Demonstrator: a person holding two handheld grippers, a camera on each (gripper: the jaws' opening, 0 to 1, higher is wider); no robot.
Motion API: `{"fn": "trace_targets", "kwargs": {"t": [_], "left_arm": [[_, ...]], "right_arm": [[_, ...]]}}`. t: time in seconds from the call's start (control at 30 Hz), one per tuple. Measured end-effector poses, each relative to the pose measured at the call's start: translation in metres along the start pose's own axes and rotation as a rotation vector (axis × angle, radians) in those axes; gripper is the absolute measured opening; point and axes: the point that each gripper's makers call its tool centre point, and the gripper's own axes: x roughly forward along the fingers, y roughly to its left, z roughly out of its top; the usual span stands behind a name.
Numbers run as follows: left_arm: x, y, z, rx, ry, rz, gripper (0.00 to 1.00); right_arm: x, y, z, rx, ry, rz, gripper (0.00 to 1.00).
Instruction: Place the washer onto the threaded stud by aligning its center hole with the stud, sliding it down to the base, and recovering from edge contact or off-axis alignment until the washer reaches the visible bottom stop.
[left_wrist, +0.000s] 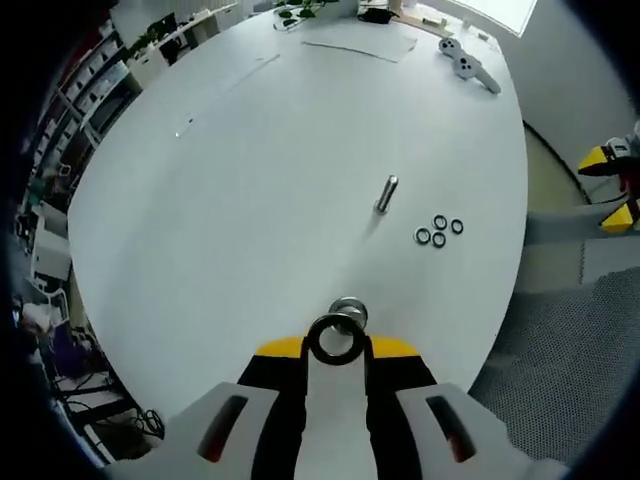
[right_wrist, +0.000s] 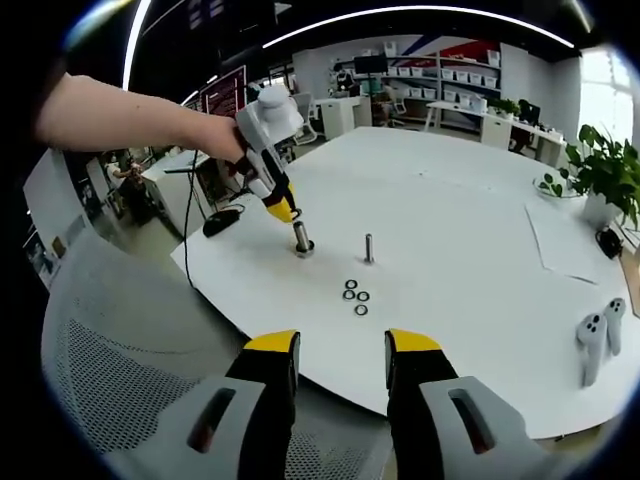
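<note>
- Left gripper (left_wrist: 338, 345): lower centre of the left gripper view, jaws closed on a washer (left_wrist: 334, 338) held at the yellow tips, its ring face open to the camera. In the right gripper view it shows at upper left (right_wrist: 285, 213), carried by a hand (right_wrist: 215, 140), tips angled down.
- Threaded stud (left_wrist: 348, 312): just above the washer in the left gripper view, its rounded top peeking past the ring's upper edge. In the right gripper view it stands upright (right_wrist: 301, 238) directly under the left gripper's tips, on a small base.
- Washer position: over or against the stud top; whether the hole has already caught the stud cannot be told. It is not at the base.
- Second stud (left_wrist: 386, 193): centre right of the left gripper view, bare; also mid-frame in the right gripper view (right_wrist: 369, 247).
- Spare washers (left_wrist: 438, 230): a cluster of four lying flat on the white table (left_wrist: 250, 180), right of the second stud; in the right gripper view (right_wrist: 355, 295) below centre.
- Right gripper (right_wrist: 341, 362): bottom centre of its view, jaws apart and empty, off the table edge above a mesh chair (right_wrist: 130, 390).
- Controllers (right_wrist: 597, 340): lower right, clear of the work.
- Step in hand: aligning hole to stud axis.
- Next move, as judged: level the ring, centre it, lower it to the bottom stop, then release; a tilt would likely catch the threads.
</note>
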Motion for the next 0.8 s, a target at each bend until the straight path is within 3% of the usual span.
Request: {"fn": "trace_targets", "kwargs": {"t": [0.8], "left_arm": [[0.020, -0.014, 0.003, 0.055, 0.051, -0.023, 0.19]], "right_arm": [[0.000, -0.002, 0.000, 0.012, -0.005, -0.005, 0.36]]}}
